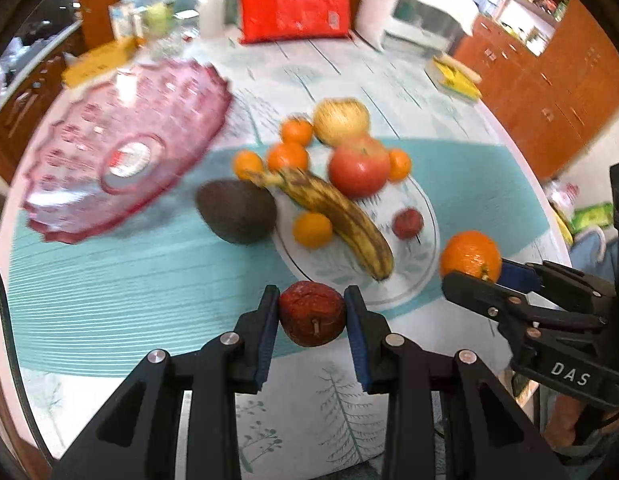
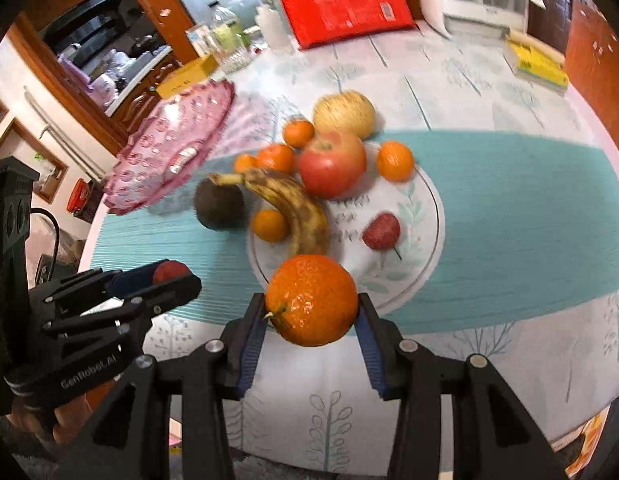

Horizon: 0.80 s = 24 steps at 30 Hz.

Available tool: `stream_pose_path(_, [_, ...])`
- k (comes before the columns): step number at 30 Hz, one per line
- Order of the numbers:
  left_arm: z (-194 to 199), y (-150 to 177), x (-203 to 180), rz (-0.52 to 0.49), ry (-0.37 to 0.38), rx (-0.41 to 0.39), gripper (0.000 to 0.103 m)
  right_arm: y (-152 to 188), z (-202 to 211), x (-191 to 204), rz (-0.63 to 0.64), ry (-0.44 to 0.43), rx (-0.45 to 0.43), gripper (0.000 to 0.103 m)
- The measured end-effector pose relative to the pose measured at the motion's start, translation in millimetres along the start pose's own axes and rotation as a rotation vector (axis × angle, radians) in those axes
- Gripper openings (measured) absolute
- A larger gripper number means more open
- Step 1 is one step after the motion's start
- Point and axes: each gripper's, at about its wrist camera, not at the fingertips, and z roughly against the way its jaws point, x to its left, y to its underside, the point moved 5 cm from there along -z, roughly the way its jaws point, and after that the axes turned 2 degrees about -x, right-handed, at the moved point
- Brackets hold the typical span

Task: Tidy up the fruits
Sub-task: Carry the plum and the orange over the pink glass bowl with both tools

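Note:
My left gripper is shut on a small wrinkled dark red fruit, held above the table's near edge. My right gripper is shut on a large orange, also lifted; from the left wrist view that orange hangs at the right. On the white plate lie a spotted banana, a red apple, a small red fruit and several mandarins. A dark avocado rests beside the plate. The pink glass dish stands empty at the left.
A yellow-green apple sits behind the plate. At the table's far edge are a red package, bottles, a yellow box, a white appliance and a yellow book. Wooden cabinets stand at the right.

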Motion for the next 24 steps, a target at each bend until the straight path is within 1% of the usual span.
stream_pose_path(4, [22.6,-9.3,10.7,0.048,-0.054,-0.048,0.031,-21.1,14.8,10.8,0.072,-0.015,-0.048,0.044])
stream_pose_path(7, [37.1,-17.1,14.0,0.081,-0.091,-0.075,0.031,-30.2,30.7,14.1,0.121,-0.027,-0.085,0.044])
stream_pose_path(9, [48.0,-23.5,16.5,0.104,-0.129,-0.093,0.031,-37.4,40.8,15.0,0.149,-0.036,-0.108,0.044])
stream_pose_path(12, [60.8,-30.0,18.3,0.132,-0.164,-0.107,0.031,-48.6,52.5,15.1,0.174,-0.056,-0.137,0.044])
stream_pose_path(16, [88.2,-41.6,26.6,0.149,-0.261,-0.149,0.031,-65.6,64.3,17.8,0.189,-0.096,-0.178,0.044])
stream_pose_path(18, [102.7,-49.2,34.9,0.156,-0.329,-0.167,0.031,-74.7,67.8,21.4,0.200,-0.117,-0.194,0.044])
stream_pose_path(24, [135.6,-69.5,58.1,0.161,-0.394,-0.213,0.031,-104.2,67.3,46.0,0.221,-0.166,-0.219,0.044])
